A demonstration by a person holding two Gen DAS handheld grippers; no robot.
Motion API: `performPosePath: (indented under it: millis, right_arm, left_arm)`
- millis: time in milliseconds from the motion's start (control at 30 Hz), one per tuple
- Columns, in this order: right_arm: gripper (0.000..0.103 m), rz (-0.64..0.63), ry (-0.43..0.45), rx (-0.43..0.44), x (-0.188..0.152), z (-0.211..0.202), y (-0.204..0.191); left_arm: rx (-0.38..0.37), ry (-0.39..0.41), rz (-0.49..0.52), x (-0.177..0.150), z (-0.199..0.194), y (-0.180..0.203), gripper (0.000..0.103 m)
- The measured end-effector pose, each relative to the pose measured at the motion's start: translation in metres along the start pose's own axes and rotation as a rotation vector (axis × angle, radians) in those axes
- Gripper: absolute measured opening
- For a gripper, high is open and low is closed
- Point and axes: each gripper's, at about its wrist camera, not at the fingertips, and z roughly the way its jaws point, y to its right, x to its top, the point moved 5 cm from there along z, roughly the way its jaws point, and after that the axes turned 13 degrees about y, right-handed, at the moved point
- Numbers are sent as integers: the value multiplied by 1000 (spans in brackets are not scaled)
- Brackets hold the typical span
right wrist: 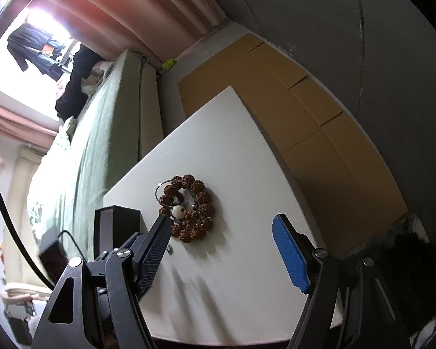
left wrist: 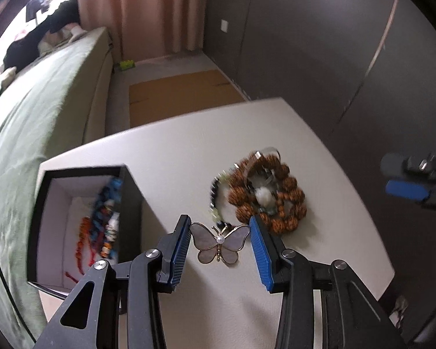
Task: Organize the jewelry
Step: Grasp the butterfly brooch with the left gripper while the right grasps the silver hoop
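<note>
My left gripper [left wrist: 220, 240] is shut on a pearly butterfly brooch [left wrist: 219, 242], its wings pinched between the blue pads above the white table [left wrist: 171, 145]. A black box [left wrist: 81, 226] with a white lining stands at the left and holds blue and orange bead strings. A brown seed-bead bracelet [left wrist: 269, 195] lies ahead with a metal bangle, a white bead and a dark-and-green bracelet [left wrist: 215, 200]. My right gripper [right wrist: 222, 250] is open and empty, hovering short of the brown bracelet [right wrist: 187, 208]; it also shows at the right edge of the left wrist view [left wrist: 407, 189].
A green-covered bed [left wrist: 35, 116] runs along the left. Flattened cardboard [right wrist: 276, 93] lies on the floor beyond the table. A dark wall [left wrist: 319, 43] and pink curtains [left wrist: 148, 8] stand behind. The black box [right wrist: 119, 226] shows left of my right gripper.
</note>
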Motion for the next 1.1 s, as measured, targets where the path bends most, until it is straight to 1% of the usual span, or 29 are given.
performPosePath:
  millis: [167,267,467,533,600,733,767,833,967,1033,1100]
  right_arm:
    - [72,28,0,22,0,9,-3]
    - [72,18,13,19,-1,14,-10]
    - [71,8,25,48,-2,28,-27]
    - [64,22,25,81,-2,34,-34]
    - [60,43,24,121,-3,42,-43]
    - [53,76,13,165,-6,58,-57]
    - [53,85,10,171,-7,62,-60]
    - [49,97,8,175,-9,69,-65]
    - [47,114,5,183,-11,83,-75]
    - [42,119,4,179,-12,91,-79]
    - [39,126,1,169,-14,99,-81]
  left_arm:
    - [3,45,-60,13,-14,-20,43]
    - [4,66,-96,19,-22,-33,43]
    - [-3,100,-164,27,-39,-59,43]
    - [-5,110,-184,30,-45,-67,43]
    - [-7,117,-200,32,-49,-74,43]
    - [-5,130,-225,35,-54,-85,43]
    - [-4,133,-231,36,-55,-88,43]
    - [2,139,-247,37,-58,-96,43]
    - [12,146,-275,36,-61,-109,43]
    - [17,147,-289,36,-62,-117,43]
    - [20,148,-299,36,-64,-122,43]
